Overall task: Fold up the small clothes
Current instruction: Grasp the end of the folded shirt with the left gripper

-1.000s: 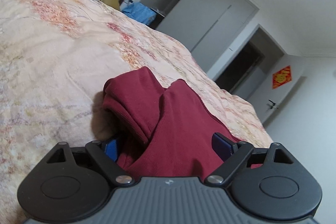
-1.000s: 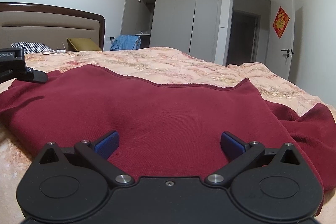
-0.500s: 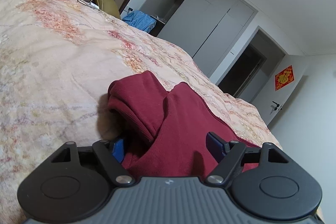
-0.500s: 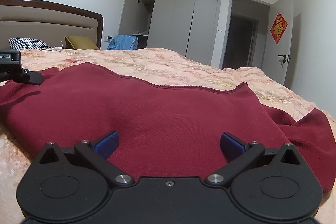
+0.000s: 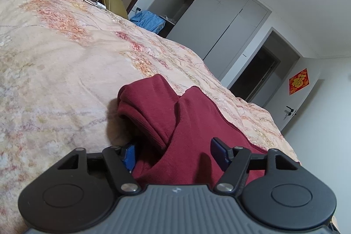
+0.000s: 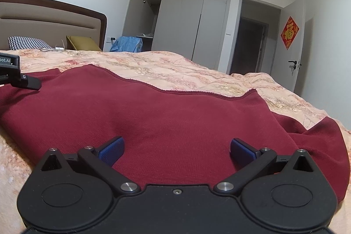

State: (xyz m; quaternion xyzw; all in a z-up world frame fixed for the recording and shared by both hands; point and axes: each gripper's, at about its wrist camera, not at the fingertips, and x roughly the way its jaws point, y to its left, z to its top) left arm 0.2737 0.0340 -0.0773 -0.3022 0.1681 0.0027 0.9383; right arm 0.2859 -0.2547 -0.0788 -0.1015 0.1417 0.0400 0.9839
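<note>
On the bed [image 5: 65,63], maroon garment [image 6: 175,120] lies spread – left hand-held gripper [image 5: 173,152] jaws narrower than a second ago, closing around its bunched corner, not yet pinching; right hand-held gripper [image 6: 176,151] spread – fold grasp imminent

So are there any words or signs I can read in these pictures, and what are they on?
"福": a gold character on the red diamond sign hanging on the wall by the door.
"pot.AI": white letters, cut off by the picture's edge, on the left gripper's black body, seen from the right wrist.
A small pale emblem on the grey gripper housing is too small to read.
</note>
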